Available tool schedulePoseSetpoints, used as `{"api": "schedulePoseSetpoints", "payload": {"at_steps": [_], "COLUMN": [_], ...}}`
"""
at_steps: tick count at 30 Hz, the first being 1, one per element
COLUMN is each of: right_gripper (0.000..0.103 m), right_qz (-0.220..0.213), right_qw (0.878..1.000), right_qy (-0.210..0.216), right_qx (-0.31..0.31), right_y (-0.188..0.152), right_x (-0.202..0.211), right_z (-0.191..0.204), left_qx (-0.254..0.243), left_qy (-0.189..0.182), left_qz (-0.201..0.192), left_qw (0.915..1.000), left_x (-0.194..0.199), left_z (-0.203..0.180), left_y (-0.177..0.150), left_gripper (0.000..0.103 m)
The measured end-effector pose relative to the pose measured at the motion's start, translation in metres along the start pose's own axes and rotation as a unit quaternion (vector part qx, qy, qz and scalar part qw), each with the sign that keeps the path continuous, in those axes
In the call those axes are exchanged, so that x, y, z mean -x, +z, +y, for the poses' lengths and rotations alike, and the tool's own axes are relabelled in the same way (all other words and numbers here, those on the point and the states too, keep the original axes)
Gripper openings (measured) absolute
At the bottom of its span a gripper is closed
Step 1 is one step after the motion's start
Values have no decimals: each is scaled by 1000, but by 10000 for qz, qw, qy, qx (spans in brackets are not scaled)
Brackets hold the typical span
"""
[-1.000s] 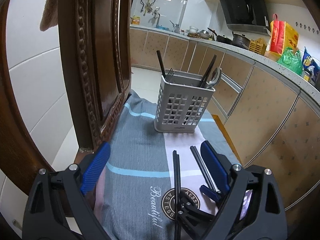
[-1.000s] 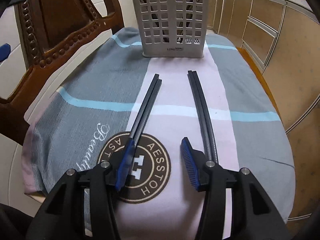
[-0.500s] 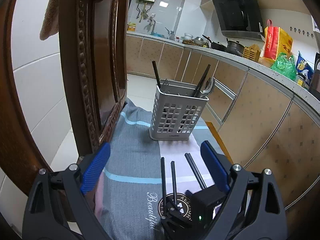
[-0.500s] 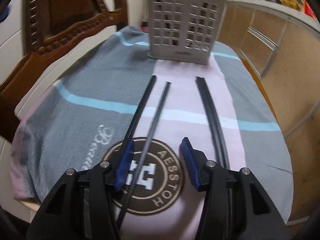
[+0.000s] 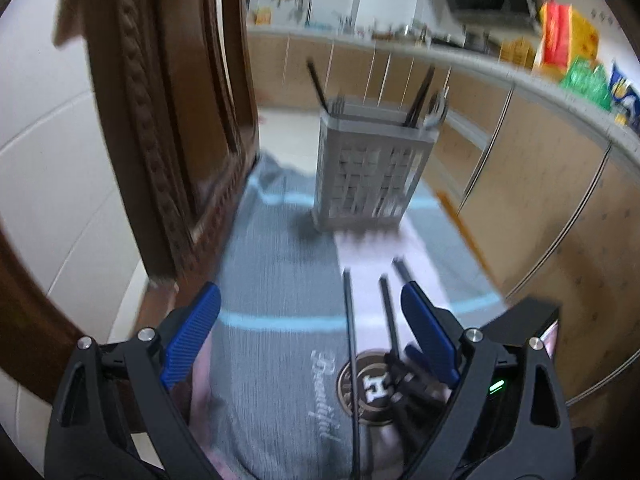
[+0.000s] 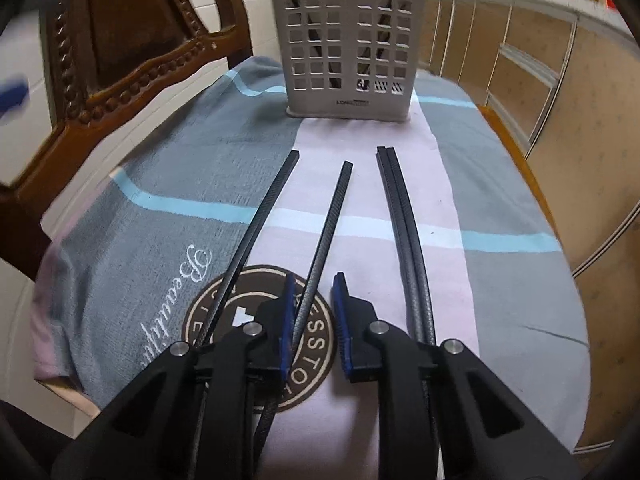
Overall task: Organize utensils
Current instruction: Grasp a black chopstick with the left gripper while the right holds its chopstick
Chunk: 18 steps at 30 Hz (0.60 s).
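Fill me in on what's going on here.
Someone is sorting chopsticks into the grey utensil caddy at the far end of the towel-covered table. The right claw straddles a single black chopstick, its pads narrowed around it but with a gap showing on one side. Another loose chopstick lies to its left, and a touching pair to its right. The left claw hovers wide open and empty.

We look forward from each wrist: our left view rides higher and farther back, our right low and close; both share the utensil caddy (image 5: 374, 168) (image 6: 347, 46) and towel (image 5: 276, 280) (image 6: 168, 184).
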State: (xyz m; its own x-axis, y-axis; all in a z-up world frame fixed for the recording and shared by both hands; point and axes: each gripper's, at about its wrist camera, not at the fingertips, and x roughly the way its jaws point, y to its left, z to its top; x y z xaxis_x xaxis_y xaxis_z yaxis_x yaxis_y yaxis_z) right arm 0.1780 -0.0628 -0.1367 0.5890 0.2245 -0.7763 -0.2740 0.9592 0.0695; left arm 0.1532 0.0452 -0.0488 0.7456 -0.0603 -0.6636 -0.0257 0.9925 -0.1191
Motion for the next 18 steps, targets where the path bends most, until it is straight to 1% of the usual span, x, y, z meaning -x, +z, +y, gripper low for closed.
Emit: {"api": "schedulePoseSetpoints", "payload": {"at_steps": [2, 3, 4, 6, 8, 12, 15, 17, 18], "right_gripper": [20, 20, 20, 20, 20, 20, 20, 20, 20], "right_qz": [73, 107, 151, 190, 218, 254, 265, 249, 230], "right_qw": [9999, 9998, 9998, 9997, 9997, 9996, 9996, 9997, 9997], "right_qy": [89, 112, 130, 117, 80, 33, 61, 62, 49], "right_qx": [-84, -101, -75, -22, 60, 84, 46, 47, 45], "right_y": [5, 7, 11, 19, 25, 37, 44, 48, 51], "right_x": [-4, -6, -9, -14, -20, -31, -36, -39, -41], "right_z": [-3, -5, -6, -5, -4, -7, -13, -17, -19], "left_qx": [-8, -61, -158, -389, -509, -662, -739, -851, -893], "left_qy": [65, 92, 112, 205, 231, 53, -58, 1, -27], "left_qz": [298, 428, 558, 817, 991, 1244, 1512, 1662, 1808], "left_qw": [9995, 9990, 9983, 9957, 9935, 9900, 9857, 9824, 9795], "left_x": [-21, -30, -40, -64, -85, -114, -134, -145, -154], "left_z": [-2, -3, -6, -10, -14, -27, -36, -41, -43], "left_y": [1, 1, 2, 4, 8, 14, 14, 14, 14], "left_gripper": [89, 86, 78, 71, 60, 59, 59, 59, 58]}}
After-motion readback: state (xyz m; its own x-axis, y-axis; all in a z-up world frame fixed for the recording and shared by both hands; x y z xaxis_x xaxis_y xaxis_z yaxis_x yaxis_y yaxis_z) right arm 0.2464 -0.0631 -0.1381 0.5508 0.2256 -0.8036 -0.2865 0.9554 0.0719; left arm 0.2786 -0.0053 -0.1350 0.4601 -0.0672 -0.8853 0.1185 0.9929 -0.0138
